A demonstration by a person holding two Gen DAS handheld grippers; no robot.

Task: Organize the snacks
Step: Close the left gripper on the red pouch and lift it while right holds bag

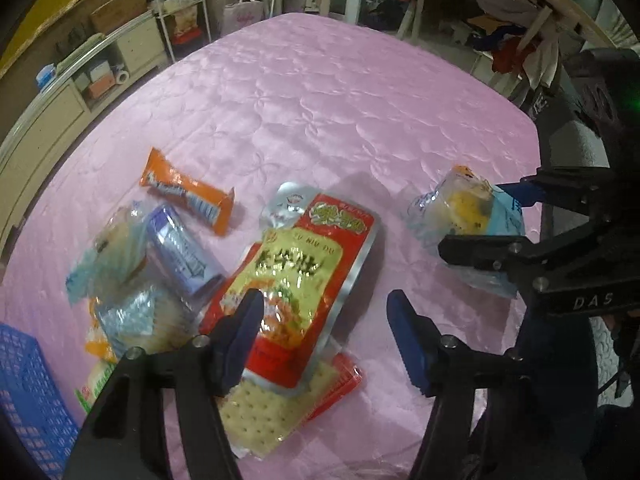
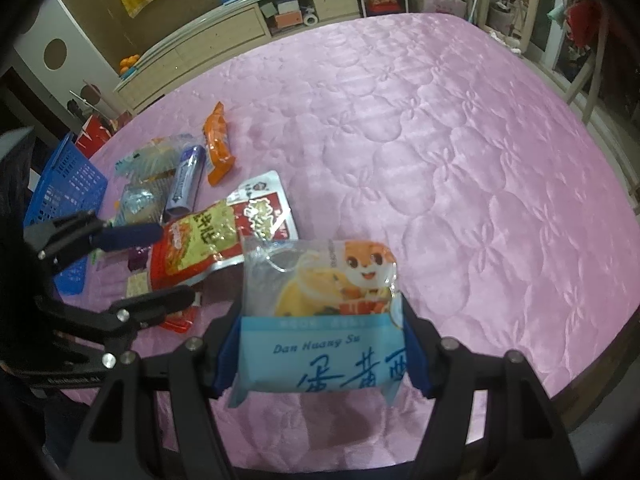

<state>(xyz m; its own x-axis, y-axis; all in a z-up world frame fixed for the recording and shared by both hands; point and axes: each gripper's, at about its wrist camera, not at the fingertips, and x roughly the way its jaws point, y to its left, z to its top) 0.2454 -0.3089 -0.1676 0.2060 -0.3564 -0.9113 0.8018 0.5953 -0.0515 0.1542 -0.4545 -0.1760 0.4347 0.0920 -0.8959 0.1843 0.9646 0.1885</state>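
right gripper [image 2: 320, 360] clamps the blue pastry pack [image 2: 320, 320] at lower centre, lifted off the pink cover [image 2: 440, 140]. left gripper [image 1: 324, 340] gapes wide, empty, over the red pouch [image 1: 296, 276]. that slick wrapper could slip out before reaching the basket [image 2: 64, 188] at far left.

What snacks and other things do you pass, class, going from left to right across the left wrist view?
Blue basket → purple-blue wrapped packet → red and gold pouch → egg yolk pastry packet held in the right gripper.
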